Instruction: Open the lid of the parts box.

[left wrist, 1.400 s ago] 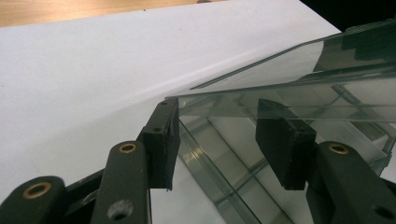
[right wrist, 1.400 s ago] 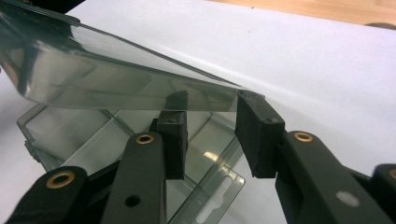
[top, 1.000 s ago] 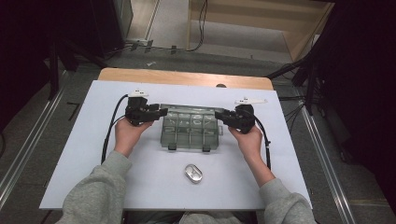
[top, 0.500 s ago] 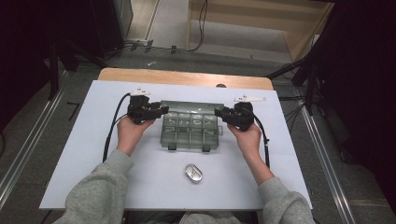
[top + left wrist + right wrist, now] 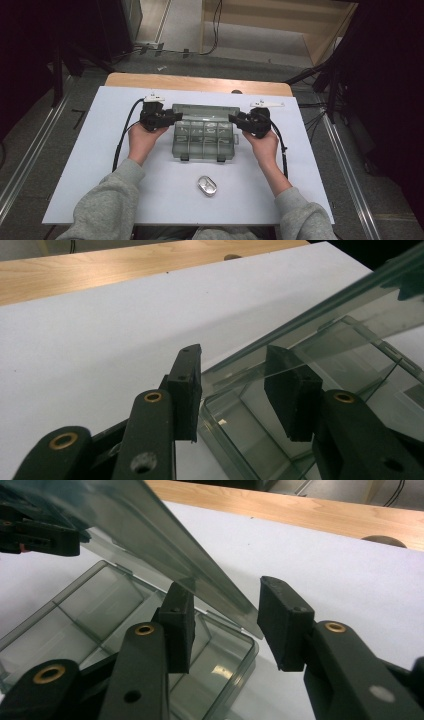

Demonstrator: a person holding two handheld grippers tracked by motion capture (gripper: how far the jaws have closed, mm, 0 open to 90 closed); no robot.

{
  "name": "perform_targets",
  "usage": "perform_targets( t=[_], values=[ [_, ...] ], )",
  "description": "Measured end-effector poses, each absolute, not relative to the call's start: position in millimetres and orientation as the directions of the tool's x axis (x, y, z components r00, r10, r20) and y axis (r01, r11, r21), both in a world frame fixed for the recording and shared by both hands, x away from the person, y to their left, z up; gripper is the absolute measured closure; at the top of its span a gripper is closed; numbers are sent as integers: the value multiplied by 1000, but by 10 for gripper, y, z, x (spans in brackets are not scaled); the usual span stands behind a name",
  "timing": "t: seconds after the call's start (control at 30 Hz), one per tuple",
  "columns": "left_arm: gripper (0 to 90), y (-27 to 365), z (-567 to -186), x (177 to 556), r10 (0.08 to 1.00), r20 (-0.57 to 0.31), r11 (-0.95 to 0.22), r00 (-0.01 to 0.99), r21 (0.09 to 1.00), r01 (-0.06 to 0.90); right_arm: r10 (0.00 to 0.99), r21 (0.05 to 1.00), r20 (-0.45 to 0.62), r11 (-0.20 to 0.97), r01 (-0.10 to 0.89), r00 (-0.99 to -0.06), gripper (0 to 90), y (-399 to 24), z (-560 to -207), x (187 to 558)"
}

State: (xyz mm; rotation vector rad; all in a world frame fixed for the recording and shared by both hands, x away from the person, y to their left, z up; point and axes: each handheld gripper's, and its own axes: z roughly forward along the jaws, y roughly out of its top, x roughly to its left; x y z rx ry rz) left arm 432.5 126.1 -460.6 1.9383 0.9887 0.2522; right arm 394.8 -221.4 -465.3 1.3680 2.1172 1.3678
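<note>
A clear plastic compartment box [image 5: 205, 142] lies on the white board, its lid [image 5: 205, 110] raised at a slant. My left gripper [image 5: 175, 118] is at the lid's left end and my right gripper [image 5: 233, 120] at its right end. In the left gripper view the lid's edge [image 5: 350, 300] runs between the jaws [image 5: 235, 390], which have just been closing; the pads stand clear of it. In the right gripper view the lid's corner [image 5: 150, 530] hangs between the jaws [image 5: 227, 625], which have just been opening, with a gap beside the right pad [image 5: 282, 625]. The compartments [image 5: 90, 610] look bare.
A small silvery oval object [image 5: 206, 185] lies on the white board [image 5: 90, 165] in front of the box. A wooden tabletop strip [image 5: 200, 82] runs behind the board. Cables trail from both grippers along the forearms. Dark floor and rails surround the table.
The lid has tilted further up at the back of the box. Both hands have stayed almost where they were at the box's two ends.
</note>
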Motion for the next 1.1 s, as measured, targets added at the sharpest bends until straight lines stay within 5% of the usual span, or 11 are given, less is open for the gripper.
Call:
perform_targets(
  t=[1.1],
  values=[
    [591, 1119, -4785, 4405, 773, -132, -257, 621, 829, 497, 860, 840, 198, 98, 533, -470, 617, -2104, -4869, 4109]
  ],
)
